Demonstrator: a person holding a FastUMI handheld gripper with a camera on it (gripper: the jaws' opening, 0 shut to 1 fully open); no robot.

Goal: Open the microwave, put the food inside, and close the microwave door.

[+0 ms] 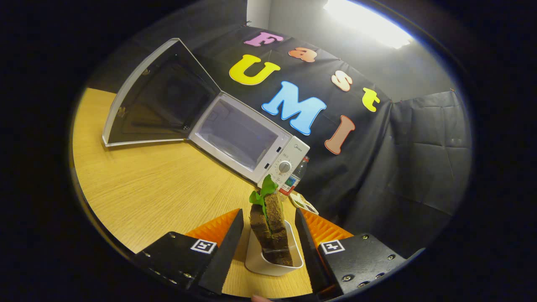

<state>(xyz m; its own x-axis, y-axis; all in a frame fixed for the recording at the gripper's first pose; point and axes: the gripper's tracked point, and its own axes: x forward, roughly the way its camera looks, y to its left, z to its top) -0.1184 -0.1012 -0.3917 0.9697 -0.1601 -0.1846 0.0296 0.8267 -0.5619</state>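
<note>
Between the open tongs [268,228] stands the sandwich [270,228], untouched.

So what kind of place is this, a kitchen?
Probably not a real kitchen: it looks like a staged booth. A microwave with its door open sits on a wooden table against black cloth. The gripper is open around a sandwich in a white tray.
</note>
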